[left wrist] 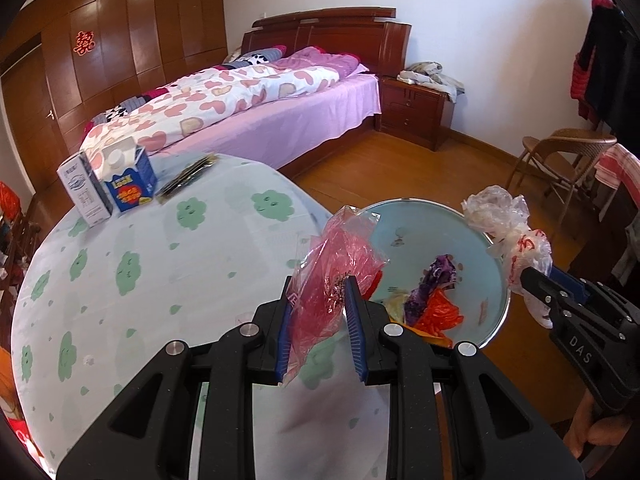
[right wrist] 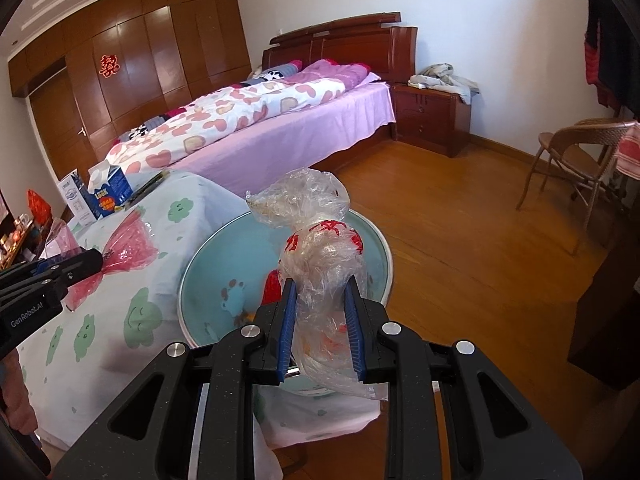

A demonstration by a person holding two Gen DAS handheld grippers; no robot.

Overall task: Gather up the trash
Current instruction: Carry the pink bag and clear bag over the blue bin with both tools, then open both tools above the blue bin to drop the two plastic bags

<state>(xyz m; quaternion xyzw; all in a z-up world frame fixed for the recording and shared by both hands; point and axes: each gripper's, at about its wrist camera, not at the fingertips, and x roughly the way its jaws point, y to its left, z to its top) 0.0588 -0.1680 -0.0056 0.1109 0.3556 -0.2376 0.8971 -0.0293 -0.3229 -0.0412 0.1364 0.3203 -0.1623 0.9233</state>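
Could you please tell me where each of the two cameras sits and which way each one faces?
Left wrist: on the left gripper, looking along its jaws at the pink bag, the basin and the bed; the right gripper shows at right.
Right wrist: on the right gripper, over the clear bag and basin; the left gripper shows at left.
Shared: bags, basin, table, milk carton, bed.

"DAS" is printed on the right tongs (left wrist: 524, 276). "GenRobot.AI" is printed on the left tongs (right wrist: 100, 260). The carton's words cannot be read.
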